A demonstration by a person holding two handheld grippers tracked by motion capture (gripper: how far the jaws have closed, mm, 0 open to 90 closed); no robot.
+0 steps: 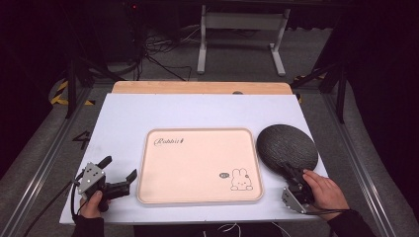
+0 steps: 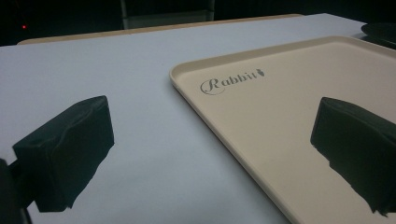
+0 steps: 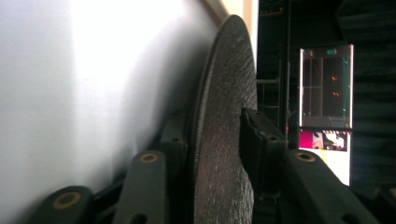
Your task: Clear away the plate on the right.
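A dark, rough round plate (image 1: 286, 145) lies on the white table (image 1: 197, 108), just right of a cream tray (image 1: 197, 163) printed with a rabbit. My right gripper (image 1: 290, 171) is at the plate's near edge. In the right gripper view the plate (image 3: 224, 93) stands edge-on between the jaws of my right gripper (image 3: 212, 140), one jaw under the rim and the other pad against its top. My left gripper (image 1: 119, 168) rests open at the tray's left edge. Seen from my left gripper (image 2: 210, 154), one jaw is over the table and one over the tray (image 2: 289, 93).
A wooden strip (image 1: 197, 87) runs along the table's far edge. Beyond it are a grey floor, cables and a white stand (image 1: 242, 39). Metal rails flank the table on both sides.
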